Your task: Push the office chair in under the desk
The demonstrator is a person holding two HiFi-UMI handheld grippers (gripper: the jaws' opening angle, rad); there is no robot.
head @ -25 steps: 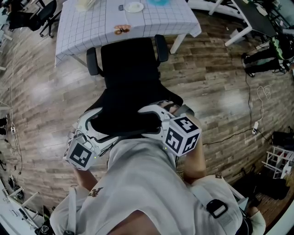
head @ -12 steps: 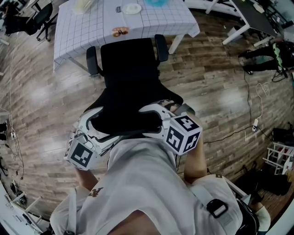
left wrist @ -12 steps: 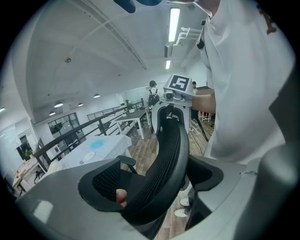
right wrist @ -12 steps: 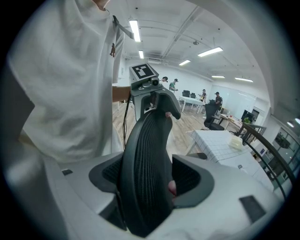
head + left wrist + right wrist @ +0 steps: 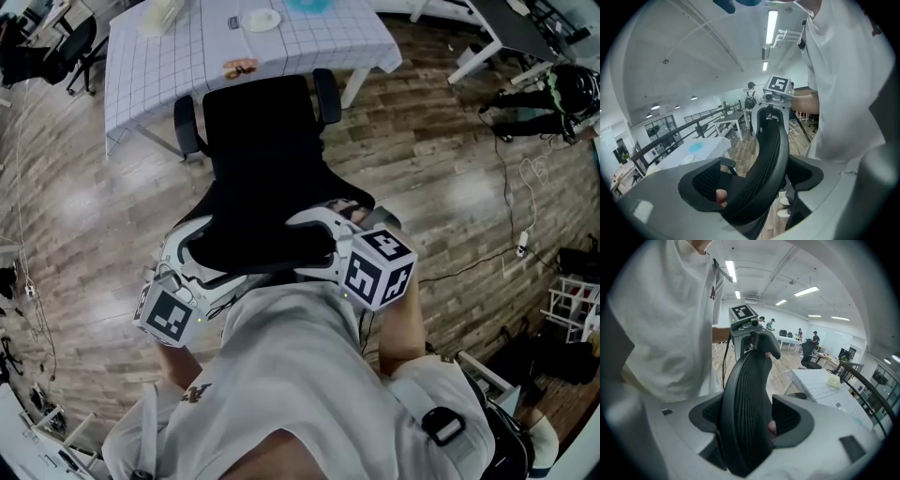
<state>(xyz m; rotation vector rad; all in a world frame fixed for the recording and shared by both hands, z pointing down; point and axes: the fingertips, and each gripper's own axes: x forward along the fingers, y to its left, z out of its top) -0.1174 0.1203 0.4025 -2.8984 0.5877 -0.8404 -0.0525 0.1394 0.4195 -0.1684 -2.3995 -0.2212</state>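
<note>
The chair stands on the floor, its seat front at the desk's near edge. My left tongs clamp the backrest's left side. My right tongs clamp its right side, both spread wide.

Desk right beyond chair, desk leg just right of chair's armrest, bare floor open left and right of chair, cable lying well right of chair, person's torso close behind chair.
</note>
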